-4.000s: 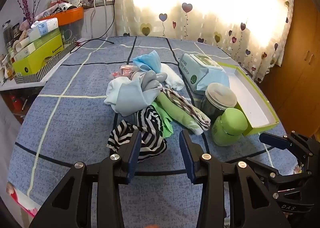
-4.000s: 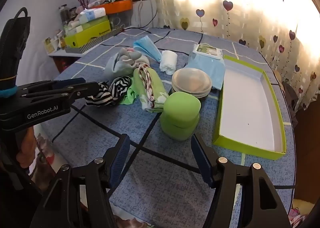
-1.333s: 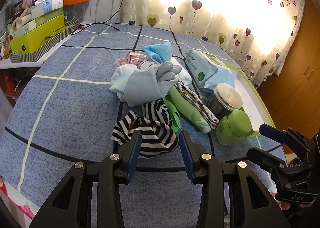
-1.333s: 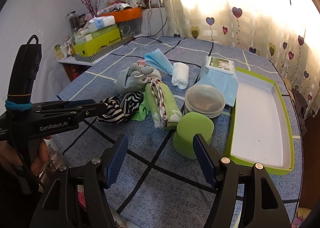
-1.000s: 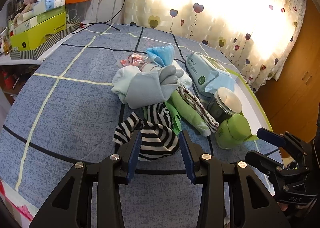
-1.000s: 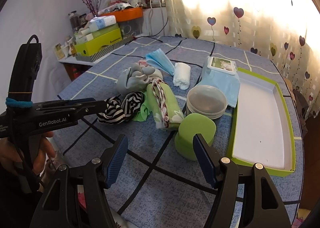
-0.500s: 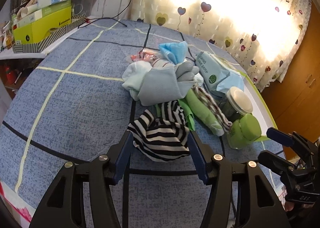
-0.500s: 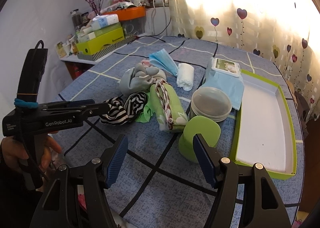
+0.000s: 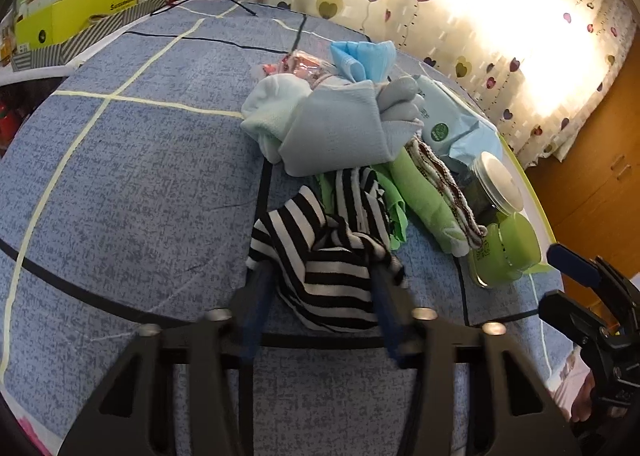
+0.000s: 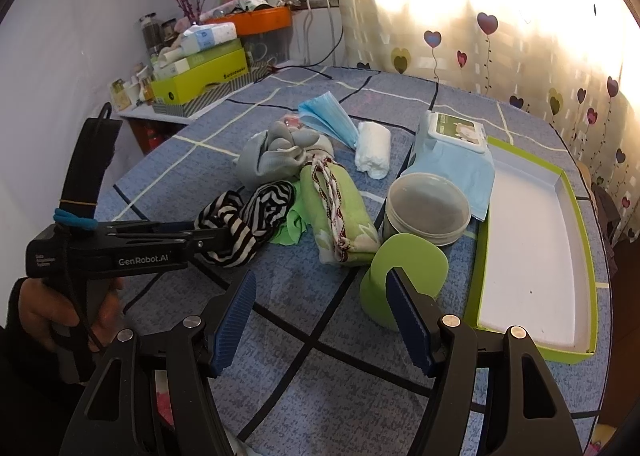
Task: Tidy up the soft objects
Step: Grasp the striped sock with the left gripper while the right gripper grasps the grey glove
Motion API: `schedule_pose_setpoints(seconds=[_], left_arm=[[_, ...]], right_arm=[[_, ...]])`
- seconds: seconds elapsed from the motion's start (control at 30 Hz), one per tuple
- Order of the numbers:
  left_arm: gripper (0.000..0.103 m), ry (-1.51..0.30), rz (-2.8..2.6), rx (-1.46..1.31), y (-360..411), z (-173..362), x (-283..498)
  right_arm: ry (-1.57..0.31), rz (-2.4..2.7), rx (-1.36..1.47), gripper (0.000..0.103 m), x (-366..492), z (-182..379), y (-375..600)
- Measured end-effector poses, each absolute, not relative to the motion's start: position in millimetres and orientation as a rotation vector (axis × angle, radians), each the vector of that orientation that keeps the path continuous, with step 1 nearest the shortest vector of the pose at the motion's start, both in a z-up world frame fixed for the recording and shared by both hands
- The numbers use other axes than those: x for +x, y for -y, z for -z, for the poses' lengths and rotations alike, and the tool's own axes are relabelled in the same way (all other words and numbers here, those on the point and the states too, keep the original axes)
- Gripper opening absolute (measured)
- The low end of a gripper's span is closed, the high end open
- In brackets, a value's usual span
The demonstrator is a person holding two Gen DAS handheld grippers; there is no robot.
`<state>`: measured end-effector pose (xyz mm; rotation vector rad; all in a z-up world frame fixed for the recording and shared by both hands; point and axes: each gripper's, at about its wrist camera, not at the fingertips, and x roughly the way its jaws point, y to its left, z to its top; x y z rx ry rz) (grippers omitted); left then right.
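Observation:
A black-and-white striped cloth (image 9: pixel 328 256) lies on the blue table cover, at the near end of a pile of soft things. My left gripper (image 9: pixel 320 276) is open, its blurred fingers on either side of the striped cloth (image 10: pixel 244 224). Behind lie a pale blue and grey cloth bundle (image 9: pixel 332 124), a rolled green towel (image 9: pixel 424 196), a blue face mask (image 9: pixel 360 56) and a white roll (image 10: pixel 374 150). My right gripper (image 10: pixel 320 308) is open and empty above the table's near edge, by a green jar (image 10: pixel 400 276).
An open green box with a white inside (image 10: pixel 532 252) lies at the right. A clear lidded jar (image 10: pixel 428 212) and a wipes pack (image 10: pixel 452 148) stand beside it. Boxes and clutter (image 10: pixel 200 72) fill a shelf at the far left.
My left gripper has opened wider and moved forward, so its fingers now flank the striped cloth. My right gripper has barely moved.

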<state>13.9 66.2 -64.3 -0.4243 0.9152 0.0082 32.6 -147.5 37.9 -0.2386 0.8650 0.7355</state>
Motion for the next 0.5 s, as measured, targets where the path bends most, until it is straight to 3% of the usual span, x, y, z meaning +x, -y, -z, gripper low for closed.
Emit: schedule_pose_setpoints(seconds=[0.07,0.1,0.5], left_arm=[[0.023,-0.92,-0.012,-0.417,-66.5,65.6,13.4],[0.021,-0.919,-0.014,-0.415,-66.8,65.9,12.7],[0.018,-0.827,-0.029,-0.423,-80.2,42.9,-2.9]], right_arm=[[-0.866,-0.737,-0.24,0.068,33.7,-37.3,146.2],[-0.865,-0.737,-0.241,0.068,33.8,-37.4,145.5],[-0.845,-0.742,-0.271,0.068,38.5,-42.6,129.1]])
